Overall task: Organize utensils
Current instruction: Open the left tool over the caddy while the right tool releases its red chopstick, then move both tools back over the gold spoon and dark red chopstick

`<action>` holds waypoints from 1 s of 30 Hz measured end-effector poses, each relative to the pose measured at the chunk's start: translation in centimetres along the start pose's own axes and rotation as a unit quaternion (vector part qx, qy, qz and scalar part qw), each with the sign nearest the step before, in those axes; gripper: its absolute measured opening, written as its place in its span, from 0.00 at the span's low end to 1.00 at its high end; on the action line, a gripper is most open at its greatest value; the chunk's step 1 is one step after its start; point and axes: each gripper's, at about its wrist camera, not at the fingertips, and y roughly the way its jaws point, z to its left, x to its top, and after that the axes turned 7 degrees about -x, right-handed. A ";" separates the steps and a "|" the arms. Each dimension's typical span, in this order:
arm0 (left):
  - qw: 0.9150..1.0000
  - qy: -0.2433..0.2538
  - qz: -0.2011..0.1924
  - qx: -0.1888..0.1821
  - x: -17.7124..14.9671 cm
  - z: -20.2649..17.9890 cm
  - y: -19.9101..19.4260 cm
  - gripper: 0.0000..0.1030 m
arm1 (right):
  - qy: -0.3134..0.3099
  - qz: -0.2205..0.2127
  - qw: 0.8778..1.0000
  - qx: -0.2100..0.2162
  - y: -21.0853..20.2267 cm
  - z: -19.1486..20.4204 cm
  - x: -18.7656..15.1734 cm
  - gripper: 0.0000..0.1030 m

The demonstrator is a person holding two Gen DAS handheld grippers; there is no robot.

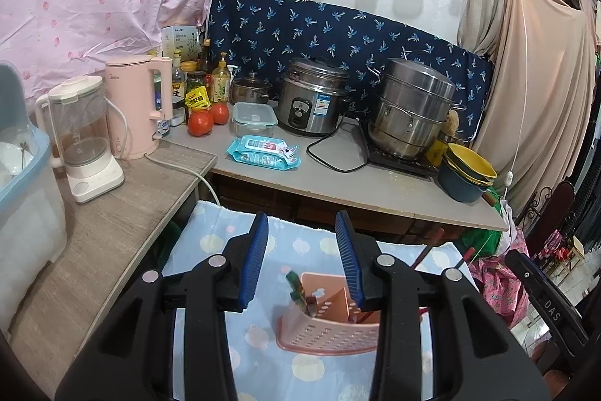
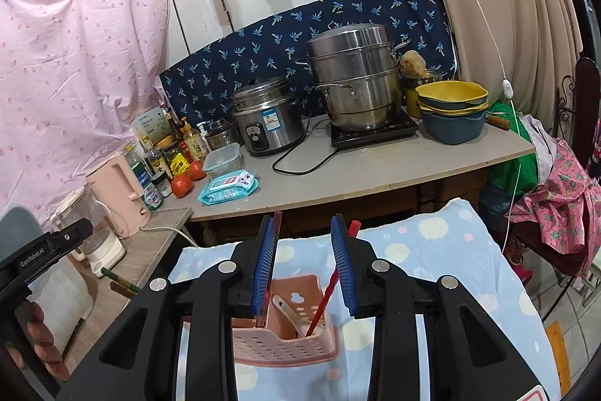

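Presently, the pink utensil holder (image 2: 285,333) stands on the blue patterned cloth (image 2: 432,273), at 6 o'clock in both views, red chopsticks (image 2: 323,303) upright inside. Left gripper (image 1: 302,243) and right gripper (image 2: 302,243) hover above it, jaws partly apart, gripping nothing.

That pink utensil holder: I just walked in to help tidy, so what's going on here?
A person holds a two-finger gripper in each hand over the pink perforated plastic utensil holder on the blue patterned cloth. Red chopsticks and a pale spoon already stand in it. The left gripper and right gripper are both open, holding nothing.
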 end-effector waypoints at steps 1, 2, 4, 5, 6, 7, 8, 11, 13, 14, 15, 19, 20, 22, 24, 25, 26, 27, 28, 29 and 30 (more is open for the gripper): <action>1.000 -0.001 0.000 0.000 -0.2 0.1 -0.4 0.34 | 0.000 0.001 1.000 0.000 -0.3 -0.1 -0.2 0.30; 1.000 -0.001 0.001 0.000 -0.4 0.0 -0.7 0.34 | 0.000 0.002 1.000 0.000 -0.5 -0.1 -0.3 0.30; 1.000 0.002 0.002 0.000 -0.9 -0.2 -1.6 0.35 | 0.000 0.005 1.000 0.000 -1.3 -0.2 -0.9 0.30; 1.000 0.003 0.003 0.000 -1.1 -0.2 -1.9 0.34 | 0.000 0.007 1.000 0.001 -1.6 -0.3 -1.1 0.30; 1.000 0.005 0.004 0.000 -1.4 -0.3 -2.3 0.34 | 0.000 0.009 1.000 0.001 -2.1 -0.3 -1.5 0.30; 1.000 0.006 0.006 -0.001 -1.8 -0.3 -2.7 0.34 | -0.001 0.011 1.000 0.001 -2.5 -0.3 -1.9 0.30; 1.000 0.006 0.008 -0.001 -2.1 -0.3 -3.1 0.34 | -0.002 0.012 1.000 0.002 -2.8 -0.4 -2.2 0.30; 1.000 0.006 0.012 -0.002 -3.1 -0.2 -4.2 0.35 | -0.004 0.022 1.000 0.003 -4.0 -0.5 -3.6 0.30; 1.000 0.008 0.018 -0.001 -4.1 -0.3 -4.9 0.35 | -0.007 0.030 1.000 0.003 -4.7 -0.7 -4.7 0.30; 1.000 0.009 0.020 -0.001 -4.5 -0.3 -5.3 0.34 | -0.008 0.032 0.999 0.003 -5.0 -0.8 -5.1 0.30; 1.000 0.011 0.022 -0.002 -4.9 -0.4 -5.6 0.34 | -0.009 0.037 0.999 0.003 -5.4 -0.8 -5.8 0.30; 0.999 0.014 0.033 -0.001 -6.6 -0.5 -6.6 0.34 | -0.010 0.053 0.999 0.005 -6.6 -1.1 -7.9 0.30; 0.999 0.014 0.037 0.000 -7.3 -0.6 -6.9 0.34 | -0.011 0.056 0.998 0.005 -6.8 -1.2 -8.4 0.30; 0.999 0.015 0.047 0.000 -8.4 -0.6 -7.4 0.34 | -0.011 0.067 0.998 0.006 -7.4 -1.4 -9.6 0.30; 0.998 0.017 0.054 0.005 -9.5 -0.6 -7.7 0.34 | -0.014 0.078 0.997 0.009 -7.7 -1.4 -10.6 0.30; 0.998 0.016 0.058 0.005 -10.0 -0.6 -7.8 0.34 | -0.017 0.083 0.996 0.008 -8.0 -1.4 -11.3 0.30; 0.998 0.015 0.064 0.006 -10.7 -0.5 -7.9 0.34 | -0.019 0.088 0.996 0.008 -8.3 -1.4 -12.0 0.30; 0.997 0.013 0.071 0.005 -11.4 -0.5 -8.0 0.34 | -0.019 0.096 0.995 0.009 -8.6 -1.5 -12.8 0.30; 0.997 0.013 0.075 0.005 -11.8 -0.4 -8.1 0.34 | -0.020 0.102 0.995 0.009 -8.8 -1.6 -13.4 0.30; 0.997 0.013 0.082 0.006 -12.6 -0.4 -8.2 0.34 | -0.021 0.108 0.994 0.009 -9.0 -1.7 -14.0 0.30; 0.996 0.013 0.089 0.008 -13.4 -0.4 -8.2 0.34 | -0.023 0.115 0.993 0.007 -9.4 -1.8 -14.8 0.30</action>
